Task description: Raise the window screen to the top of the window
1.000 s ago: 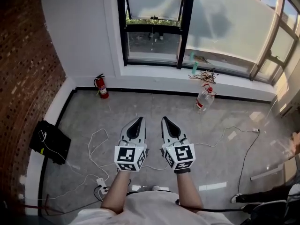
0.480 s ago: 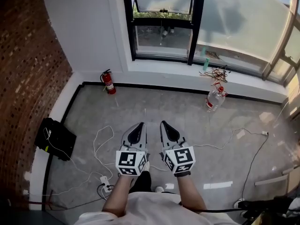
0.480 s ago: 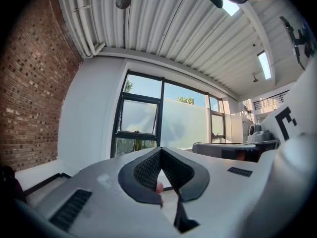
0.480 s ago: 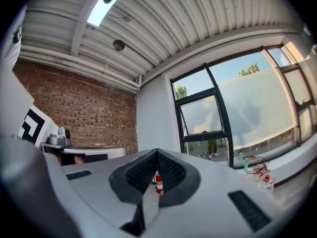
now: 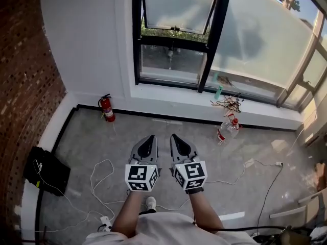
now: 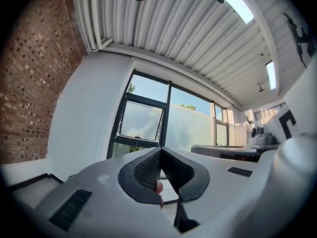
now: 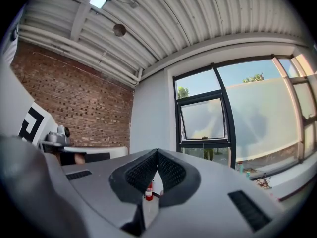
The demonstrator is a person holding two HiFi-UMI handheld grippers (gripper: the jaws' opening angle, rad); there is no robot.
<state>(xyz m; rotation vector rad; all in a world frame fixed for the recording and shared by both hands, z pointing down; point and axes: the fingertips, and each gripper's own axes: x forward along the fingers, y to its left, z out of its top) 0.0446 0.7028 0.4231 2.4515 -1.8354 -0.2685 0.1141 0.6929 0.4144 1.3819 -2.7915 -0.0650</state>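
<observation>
The black-framed window [image 5: 173, 40] is ahead on the white wall, with a tilted-out top sash [image 5: 176, 6] and a greyish lower panel [image 5: 171, 60] beneath it; I cannot tell the screen apart from the glass. My left gripper [image 5: 150, 138] and right gripper [image 5: 173, 136] are held side by side over the floor, well short of the window, both pointing at it. Both are shut with nothing in them. The left gripper view shows the window [image 6: 141, 128] beyond the closed tips [image 6: 161, 150]. In the right gripper view it [image 7: 203, 120] stands past the closed tips [image 7: 157, 152].
A red fire extinguisher [image 5: 107, 107] stands by the wall under the window's left side. A water bottle [image 5: 227, 129] sits on the floor at the right, with tangled clutter [image 5: 227, 103] on the sill. White cables [image 5: 102, 172] and a black box [image 5: 46, 170] lie at the left by the brick wall.
The person has stepped toward the window, which now looks nearer and larger. Both grippers stayed shut and side by side, carried forward together.
</observation>
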